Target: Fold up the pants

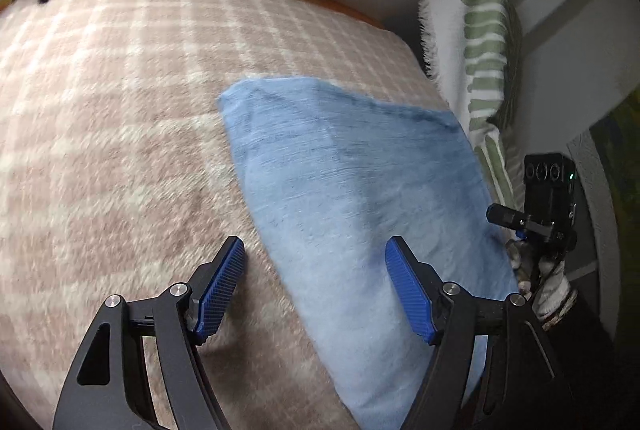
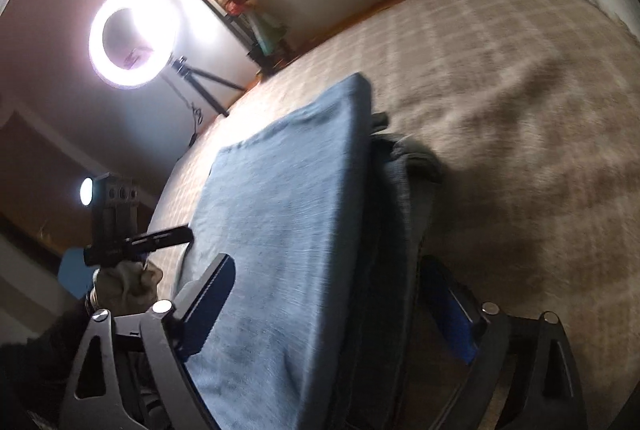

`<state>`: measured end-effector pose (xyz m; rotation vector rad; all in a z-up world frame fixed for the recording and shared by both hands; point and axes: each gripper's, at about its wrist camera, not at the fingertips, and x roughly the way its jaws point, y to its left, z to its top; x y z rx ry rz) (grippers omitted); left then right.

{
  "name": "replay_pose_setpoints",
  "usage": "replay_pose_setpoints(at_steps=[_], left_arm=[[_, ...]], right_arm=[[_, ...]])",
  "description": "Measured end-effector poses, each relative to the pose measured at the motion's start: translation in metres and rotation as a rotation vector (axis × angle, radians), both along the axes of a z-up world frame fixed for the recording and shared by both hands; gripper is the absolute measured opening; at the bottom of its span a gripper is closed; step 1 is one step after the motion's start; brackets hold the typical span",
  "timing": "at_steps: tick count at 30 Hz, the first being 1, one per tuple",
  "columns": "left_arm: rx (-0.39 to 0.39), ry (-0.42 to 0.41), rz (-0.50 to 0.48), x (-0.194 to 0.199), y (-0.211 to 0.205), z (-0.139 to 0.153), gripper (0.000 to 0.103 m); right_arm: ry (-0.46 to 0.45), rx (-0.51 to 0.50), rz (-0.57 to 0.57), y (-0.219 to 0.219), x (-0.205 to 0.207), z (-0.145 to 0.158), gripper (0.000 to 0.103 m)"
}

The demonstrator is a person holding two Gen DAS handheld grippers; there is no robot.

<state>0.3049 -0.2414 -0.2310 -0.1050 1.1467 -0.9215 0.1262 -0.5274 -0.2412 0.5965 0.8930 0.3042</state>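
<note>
My blue pants (image 1: 352, 181) lie folded flat on the plaid blanket (image 1: 120, 117) of the bed, close to its edge by the striped towel (image 1: 480, 41). My left tool (image 1: 316, 286) stands wide open over their near edge with nothing in its grip; my right tool (image 2: 336, 314) is open too, its fingers straddling the stacked layers without pinching them. The cloth looks soft, limp and light, so I would take hold at the thick folded edge, gathering every layer.
</note>
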Motion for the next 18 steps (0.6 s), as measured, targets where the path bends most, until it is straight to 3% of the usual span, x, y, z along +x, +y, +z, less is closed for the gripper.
replay_pose_setpoints(at_steps=[4, 5, 6, 7, 8, 13, 18], left_arm=[[-0.018, -0.028, -0.008, 0.001, -0.009, -0.001, 0.070], [-0.025, -0.022, -0.006, 0.002, -0.011, -0.002, 0.070], [-0.029, -0.019, -0.007, 0.003, -0.014, -0.002, 0.065], [-0.030, -0.009, -0.018, 0.003, -0.016, -0.002, 0.056], [-0.023, -0.013, -0.025, 0.002, -0.018, -0.002, 0.054], [0.027, -0.145, -0.073, -0.012, -0.027, 0.011, 0.028], [0.025, -0.163, -0.075, -0.012, -0.026, 0.023, 0.019]], right_arm=[[0.002, 0.027, -0.009, 0.006, 0.006, -0.003, 0.073], [0.007, 0.009, -0.022, 0.006, 0.006, -0.003, 0.062], [0.020, -0.005, -0.037, 0.006, 0.006, -0.003, 0.049], [0.022, 0.003, -0.048, 0.005, 0.005, -0.002, 0.046], [0.020, 0.009, -0.056, 0.005, 0.004, -0.001, 0.041], [0.022, -0.094, -0.064, 0.021, 0.004, 0.016, 0.028], [0.033, -0.127, -0.079, 0.025, 0.003, 0.025, 0.023]])
